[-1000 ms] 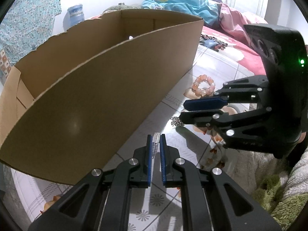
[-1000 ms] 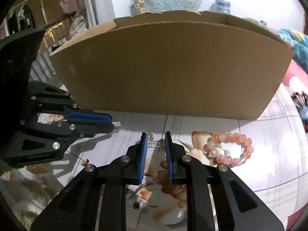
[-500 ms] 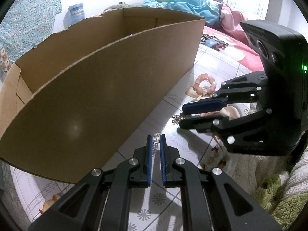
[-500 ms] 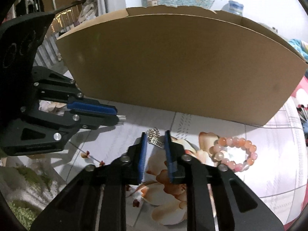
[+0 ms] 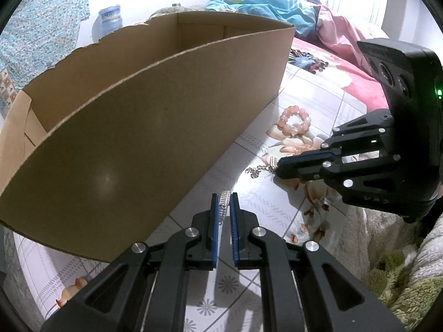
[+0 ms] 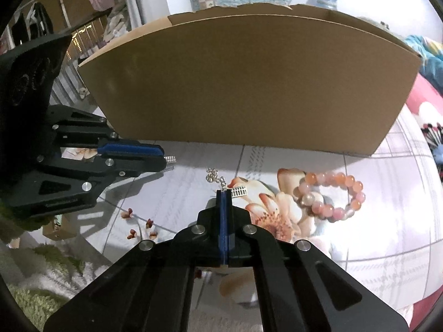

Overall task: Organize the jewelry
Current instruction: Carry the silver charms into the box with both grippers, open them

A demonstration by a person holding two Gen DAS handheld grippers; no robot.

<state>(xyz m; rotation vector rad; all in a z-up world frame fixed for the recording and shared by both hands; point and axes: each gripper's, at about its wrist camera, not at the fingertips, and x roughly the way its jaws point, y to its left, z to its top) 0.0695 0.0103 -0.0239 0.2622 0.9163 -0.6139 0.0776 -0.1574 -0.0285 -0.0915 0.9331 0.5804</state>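
Left gripper (image 5: 224, 202): I am holding my blue pads narrowly apart, and a small silver ladder-like jewelry piece (image 5: 223, 199) is sitting between their tips. In the right wrist view the same piece is poking out past my left gripper's (image 6: 162, 158) tips. It looks pinched, though I cannot be sure the pads are pressing on it.

Right gripper (image 6: 224, 193): I am pressing my blue pads together with no gap, right at the near end of a silver chain (image 6: 218, 178). A small silver bar charm (image 6: 238, 191) is lying just to the right of my tips. In the left wrist view the right gripper (image 5: 279, 164) is meeting the chain (image 5: 259, 170) at its tip. I am clamping onto that chain end, as far as the views let me tell.

Pink bead bracelet (image 6: 331, 195): it is lying flat on the floral cloth (image 6: 382, 235), to the right of my right gripper and apart from it, near the box's front wall.

Cardboard box (image 5: 138, 127): it is standing open-topped on the cloth, just beyond both grippers. What is lying inside is hidden from both cameras.

Green rug (image 5: 401, 290): it is showing at the lower right edge in the left wrist view.
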